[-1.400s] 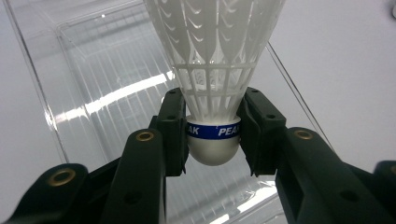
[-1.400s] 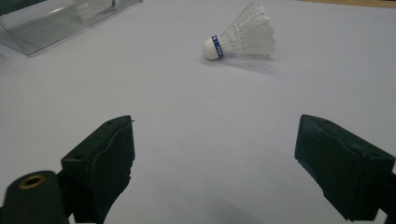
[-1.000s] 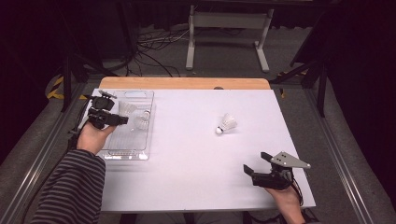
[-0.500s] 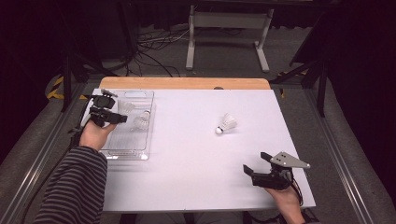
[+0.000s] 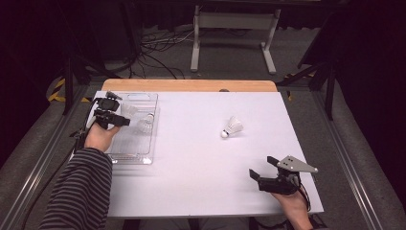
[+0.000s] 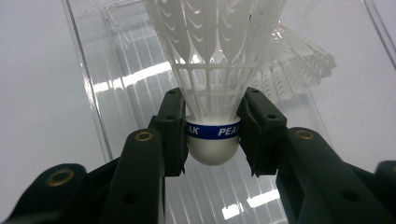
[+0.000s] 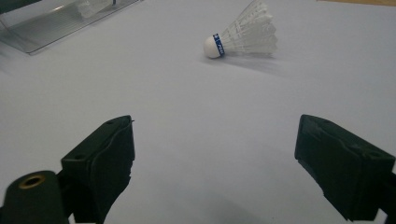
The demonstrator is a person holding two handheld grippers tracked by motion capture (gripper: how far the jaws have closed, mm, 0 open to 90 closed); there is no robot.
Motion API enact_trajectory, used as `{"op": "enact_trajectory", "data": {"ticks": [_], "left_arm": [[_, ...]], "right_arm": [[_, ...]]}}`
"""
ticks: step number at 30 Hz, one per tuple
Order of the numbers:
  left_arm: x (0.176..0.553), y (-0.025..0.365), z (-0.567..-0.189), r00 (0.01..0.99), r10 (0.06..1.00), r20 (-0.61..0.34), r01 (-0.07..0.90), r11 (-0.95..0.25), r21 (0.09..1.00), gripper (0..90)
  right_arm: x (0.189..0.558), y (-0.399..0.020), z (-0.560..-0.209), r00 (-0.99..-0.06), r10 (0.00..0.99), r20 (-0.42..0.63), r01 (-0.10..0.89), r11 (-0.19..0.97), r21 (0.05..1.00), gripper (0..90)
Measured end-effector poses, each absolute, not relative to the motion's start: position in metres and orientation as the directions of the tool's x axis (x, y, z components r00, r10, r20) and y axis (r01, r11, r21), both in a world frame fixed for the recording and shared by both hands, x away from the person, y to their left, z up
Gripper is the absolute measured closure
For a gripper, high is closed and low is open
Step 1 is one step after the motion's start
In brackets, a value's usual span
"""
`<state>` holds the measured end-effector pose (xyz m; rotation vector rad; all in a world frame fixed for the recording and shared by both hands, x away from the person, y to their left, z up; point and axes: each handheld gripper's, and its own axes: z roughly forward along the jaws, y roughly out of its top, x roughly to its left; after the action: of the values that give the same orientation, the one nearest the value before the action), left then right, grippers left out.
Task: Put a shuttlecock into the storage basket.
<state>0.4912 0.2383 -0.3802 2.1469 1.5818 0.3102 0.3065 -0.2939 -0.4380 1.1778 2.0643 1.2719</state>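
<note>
White table (image 5: 191, 158) on grey floor (image 5: 230, 62), apparently amid dark surroundings.

Tray (image 5: 125, 152) at table (image 5: 191, 191) left edge, one shuttlecock (image 5: 145, 125) inside; another shuttlecock (image 5: 232, 127) lay right of centre, well apart from the tray.

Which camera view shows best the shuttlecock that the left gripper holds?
The left gripper view: the held shuttlecock is close, the fingers pressing its cork beside the blue band, above the clear tray. The high view shows it small and blurred at the left gripper.
</note>
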Motion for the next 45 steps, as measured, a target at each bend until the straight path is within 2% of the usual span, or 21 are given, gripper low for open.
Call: {"op": "enact_trajectory", "data": {"ticks": [40,42,44,45], "left_arm": [[0.508,0.229,-0.403,0.292,0.954,-0.067,0.886,-0.244,0.395,63.1],[0.509,0.229,-0.404,0.299,0.952,-0.067,0.886,-0.251,0.389,62.0],[0.508,0.228,-0.404,0.296,0.953,-0.07,0.889,-0.248,0.386,55.4],[0.508,0.228,-0.404,0.303,0.951,-0.066,0.886,-0.256,0.387,55.4]], "right_arm": [[0.306,-0.294,-0.438,-0.54,0.839,0.062,0.433,0.214,0.876,12.7],[0.306,-0.294,-0.438,-0.541,0.839,0.061,0.433,0.215,0.876,12.7],[0.306,-0.294,-0.438,-0.541,0.839,0.06,0.432,0.216,0.875,12.7],[0.306,-0.294,-0.438,-0.541,0.839,0.06,0.432,0.216,0.875,12.7]]}}
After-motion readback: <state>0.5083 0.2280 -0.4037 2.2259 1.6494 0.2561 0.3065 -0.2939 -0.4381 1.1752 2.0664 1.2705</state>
